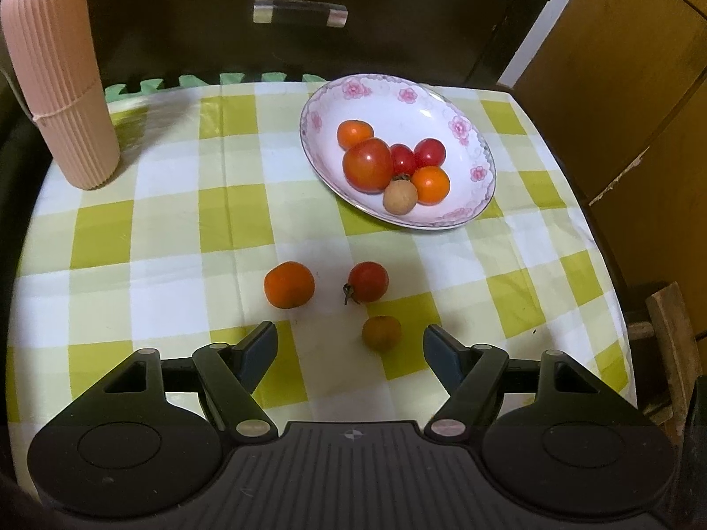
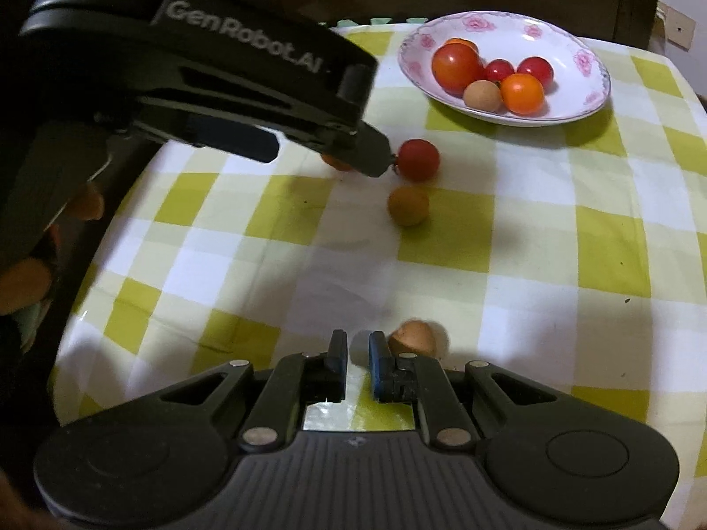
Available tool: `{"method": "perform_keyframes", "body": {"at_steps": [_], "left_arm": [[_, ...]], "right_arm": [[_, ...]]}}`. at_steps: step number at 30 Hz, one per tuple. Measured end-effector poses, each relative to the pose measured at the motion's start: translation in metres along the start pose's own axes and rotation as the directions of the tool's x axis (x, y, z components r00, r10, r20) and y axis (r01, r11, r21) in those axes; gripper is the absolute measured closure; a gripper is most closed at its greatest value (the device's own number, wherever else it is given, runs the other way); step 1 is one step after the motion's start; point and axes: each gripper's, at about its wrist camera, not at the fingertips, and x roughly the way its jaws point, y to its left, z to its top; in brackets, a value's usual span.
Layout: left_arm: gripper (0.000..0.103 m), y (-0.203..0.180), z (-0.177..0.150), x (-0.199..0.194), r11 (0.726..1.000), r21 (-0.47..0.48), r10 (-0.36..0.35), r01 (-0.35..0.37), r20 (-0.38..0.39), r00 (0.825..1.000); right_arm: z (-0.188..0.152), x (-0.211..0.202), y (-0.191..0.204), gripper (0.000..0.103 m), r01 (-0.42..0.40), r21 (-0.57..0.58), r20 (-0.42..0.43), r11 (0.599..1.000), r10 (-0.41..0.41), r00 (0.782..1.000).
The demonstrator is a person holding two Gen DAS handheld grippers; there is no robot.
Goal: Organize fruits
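A flowered white plate [image 1: 397,104] [image 2: 508,31] at the far right holds several red, orange and tan fruits. On the checked cloth lie an orange tomato [image 1: 289,285], a red tomato [image 1: 367,282] [image 2: 419,160] and a small orange fruit [image 1: 381,332] [image 2: 408,205]. My left gripper [image 1: 351,346] [image 2: 320,154] is open just before them, the small orange fruit lying near its right finger. In the right wrist view the left gripper hides most of the orange tomato. My right gripper [image 2: 359,349] is shut on nothing. A tan fruit [image 2: 413,338] lies just right of its right finger.
A tall pink ribbed container [image 1: 57,75] stands at the table's far left corner. A dark cabinet with a metal handle [image 1: 300,13] is behind the table, and wooden panels [image 1: 618,88] are to the right. A hand [image 2: 84,205] holds the left gripper.
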Motion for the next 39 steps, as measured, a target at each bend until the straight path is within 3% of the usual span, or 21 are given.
{"method": "perform_keyframes", "body": {"at_steps": [7, 11, 25, 35, 39], "left_arm": [[0.024, -0.003, -0.002, 0.001, 1.0, 0.023, 0.003, -0.003, 0.0, 1.0], [0.024, -0.008, -0.003, 0.001, 0.999, 0.039, -0.003, 0.003, -0.003, 1.0], [0.024, -0.017, -0.008, 0.007, 0.997, 0.08, -0.004, 0.006, -0.023, 1.0], [0.025, -0.034, -0.01, 0.036, 0.993, 0.119, 0.016, -0.009, -0.061, 0.998], [0.036, -0.042, -0.012, 0.05, 0.989, 0.144, 0.031, -0.021, -0.064, 0.997]], "right_arm": [[-0.01, 0.001, -0.002, 0.092, -0.006, -0.004, 0.0, 1.0, 0.006, 1.0], [-0.021, -0.005, -0.009, 0.1, -0.013, 0.022, 0.036, 1.0, 0.012, 0.999], [-0.026, -0.012, -0.014, 0.1, 0.004, 0.015, 0.022, 1.0, -0.004, 1.0], [-0.025, -0.031, -0.03, 0.1, 0.009, 0.051, 0.07, 0.999, -0.013, 0.998], [-0.031, -0.028, -0.035, 0.1, 0.005, 0.046, 0.054, 0.999, -0.007, 0.999]]}}
